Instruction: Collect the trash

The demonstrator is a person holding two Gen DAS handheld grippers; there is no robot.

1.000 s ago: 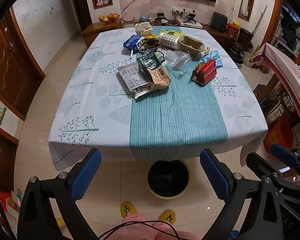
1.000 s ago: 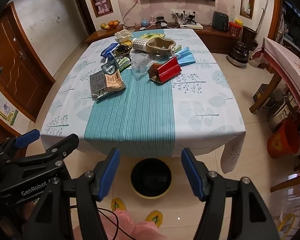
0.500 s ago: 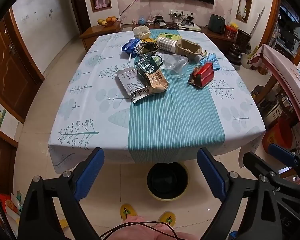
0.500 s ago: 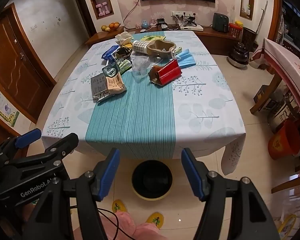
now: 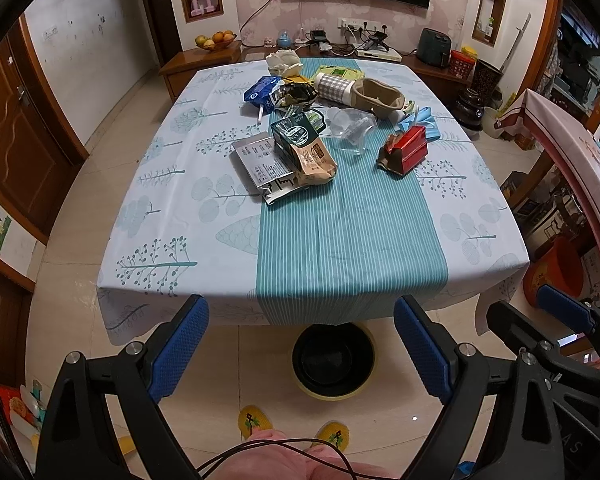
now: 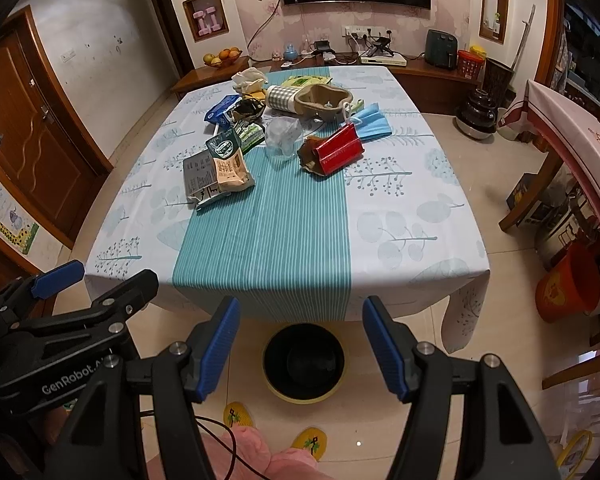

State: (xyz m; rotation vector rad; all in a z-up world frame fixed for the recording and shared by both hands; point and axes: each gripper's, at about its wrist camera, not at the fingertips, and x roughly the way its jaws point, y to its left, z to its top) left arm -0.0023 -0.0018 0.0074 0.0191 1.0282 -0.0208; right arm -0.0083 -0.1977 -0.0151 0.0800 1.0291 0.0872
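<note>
Hovering short of the cloth-covered table (image 5: 340, 248), left gripper (image 5: 300, 344) and right gripper (image 6: 300, 344) both gaping wide and empty, scattered wrappers and cartons (image 5: 300, 152) heaped mid-table, round black bin (image 5: 334, 360) on the floor below the table's near edge.

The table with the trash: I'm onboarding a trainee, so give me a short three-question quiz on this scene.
1. True or false: the left hand-held gripper holds the red carton.
2. Where does the black bin stand? A) on the table B) on the floor at the table's near edge C) beside the orange bucket
3. Fill in: the right hand-held gripper's jaws are ____.

Key: 1 false; 2 B; 3 open.
</note>
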